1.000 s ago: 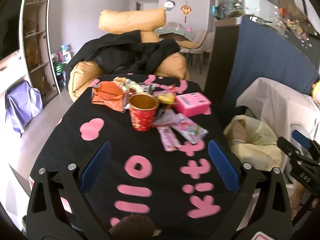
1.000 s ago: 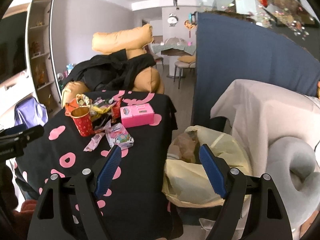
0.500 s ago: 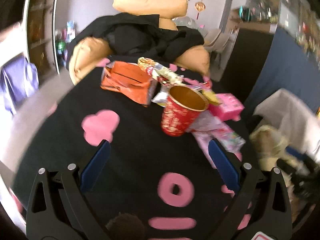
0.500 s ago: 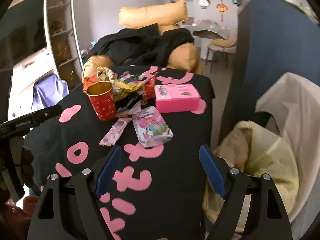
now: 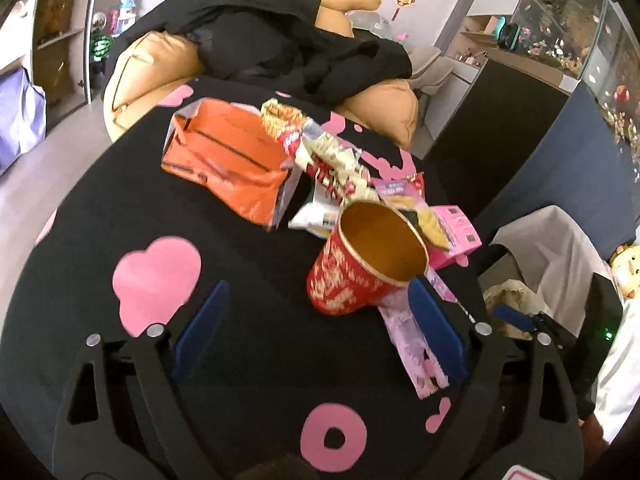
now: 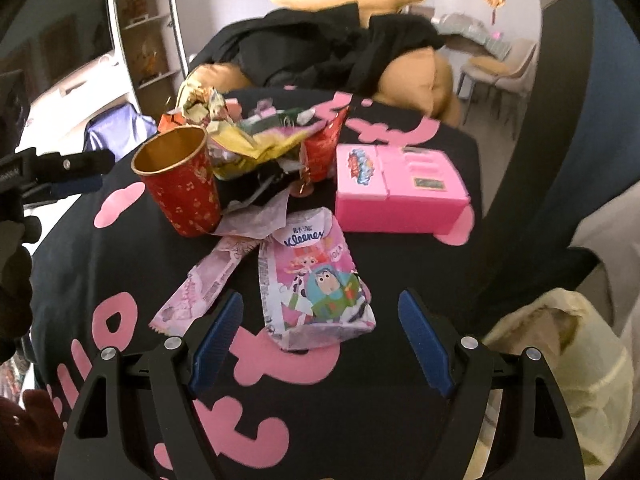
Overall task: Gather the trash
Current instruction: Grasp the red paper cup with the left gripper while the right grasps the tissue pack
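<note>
A pile of trash lies on the black table with pink letters [image 5: 120, 208]. In the left wrist view a red paper cup [image 5: 368, 264] stands upright just ahead of my left gripper [image 5: 320, 320], close to its right pad. The jaws are closing, wide apart, with only table between them. Behind the cup lie an orange bag [image 5: 228, 164] and crumpled wrappers [image 5: 320, 152]. In the right wrist view my right gripper [image 6: 320, 340] is open, and a pink tissue pack [image 6: 316, 280] lies flat just ahead of its fingertips. The cup [image 6: 180, 184] stands at the left.
A pink box [image 6: 400, 192] sits behind the tissue pack, and a long pink wrapper [image 6: 200, 288] lies to its left. A yellow bin bag [image 6: 560, 360] hangs open beyond the table's right edge. Behind the table is a tan sofa [image 5: 152, 64] with black clothes on it.
Both grippers have moved forward and down toward the pile. The left one has closed in on the red cup. The right one has swung left from the yellow bag to the tissue pack.
</note>
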